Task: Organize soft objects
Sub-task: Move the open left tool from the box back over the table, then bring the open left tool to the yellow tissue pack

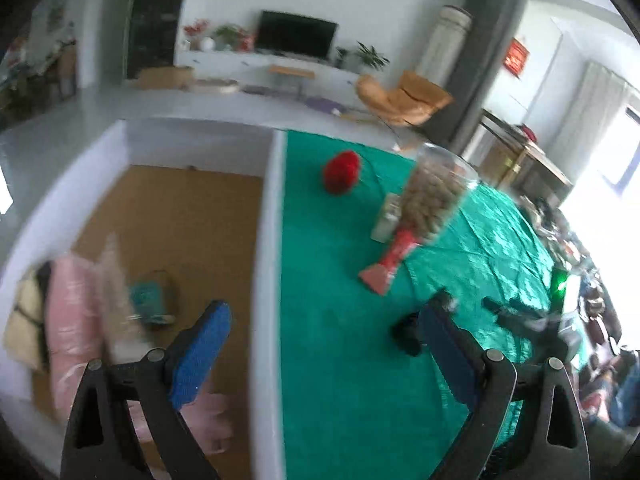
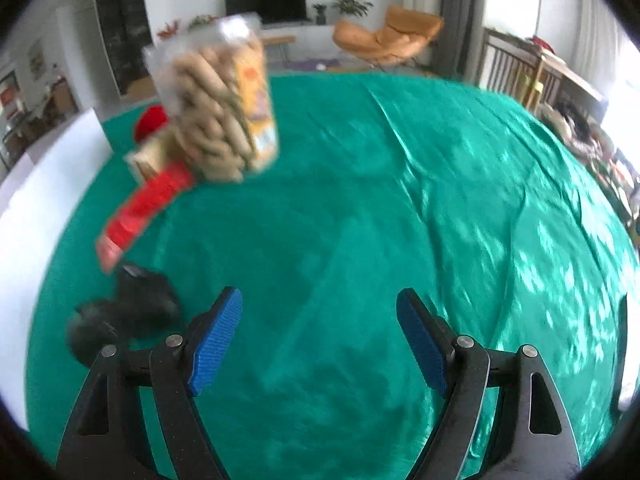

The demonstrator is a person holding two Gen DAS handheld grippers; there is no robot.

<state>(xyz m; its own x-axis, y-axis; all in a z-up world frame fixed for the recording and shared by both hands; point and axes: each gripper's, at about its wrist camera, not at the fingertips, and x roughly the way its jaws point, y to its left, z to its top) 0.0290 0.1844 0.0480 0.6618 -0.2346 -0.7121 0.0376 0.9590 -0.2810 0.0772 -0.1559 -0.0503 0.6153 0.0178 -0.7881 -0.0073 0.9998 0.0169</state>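
Motion blur smears the pink bundle (image 1: pixel 74 320) in the white box (image 1: pixel 268 280), and the left gripper (image 1: pixel 316 356) covers its lower end, so what kind of soft thing it is stays unclear. Beside it, a teal item (image 1: pixel 150 300) is too soft-edged to identify. On the green cloth (image 2: pixel 360 200), the clear bag of tan sticks (image 2: pixel 218 112) is streaked, its label unreadable. The red packet (image 2: pixel 140 208) under it is blurred too, print illegible. A black object (image 2: pixel 132 308) sits partly behind the right gripper (image 2: pixel 320 340), its shape lost. At the right edge of the left view, the clutter dissolves into glare.
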